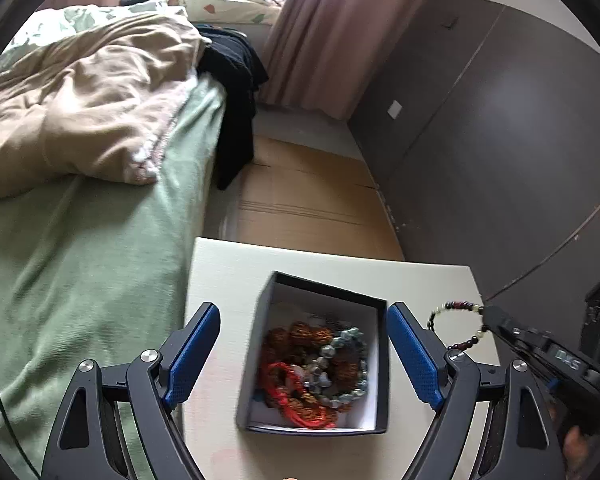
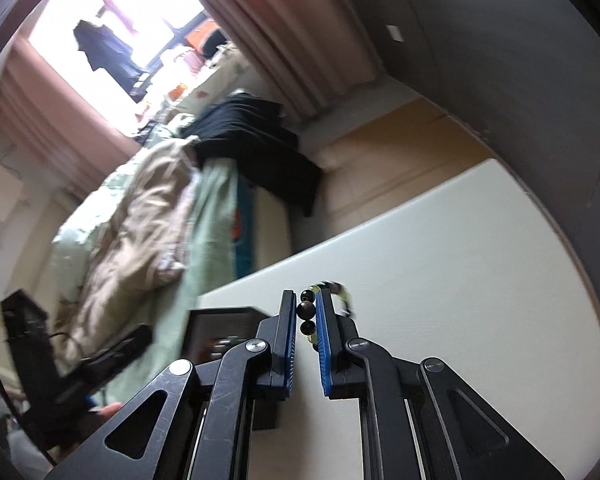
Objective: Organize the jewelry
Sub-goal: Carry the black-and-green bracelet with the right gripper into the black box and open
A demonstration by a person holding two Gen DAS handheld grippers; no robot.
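lettering on the right gripper (image 1: 490, 314), at the lower right of the left wrist frame, is upside down and unreadable. this gripper is tilted, pinching a beaded bracelet (image 1: 456, 326) that dangles above the white table (image 1: 228, 272). the left gripper (image 1: 304, 354) hovers spread wide over the open black box (image 1: 382, 364) at lower centre, full of bracelets (image 1: 320, 368).

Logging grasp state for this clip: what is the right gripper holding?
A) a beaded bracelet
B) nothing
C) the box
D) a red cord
A: the right gripper is shut on a beaded bracelet, held beside the box, not in it.
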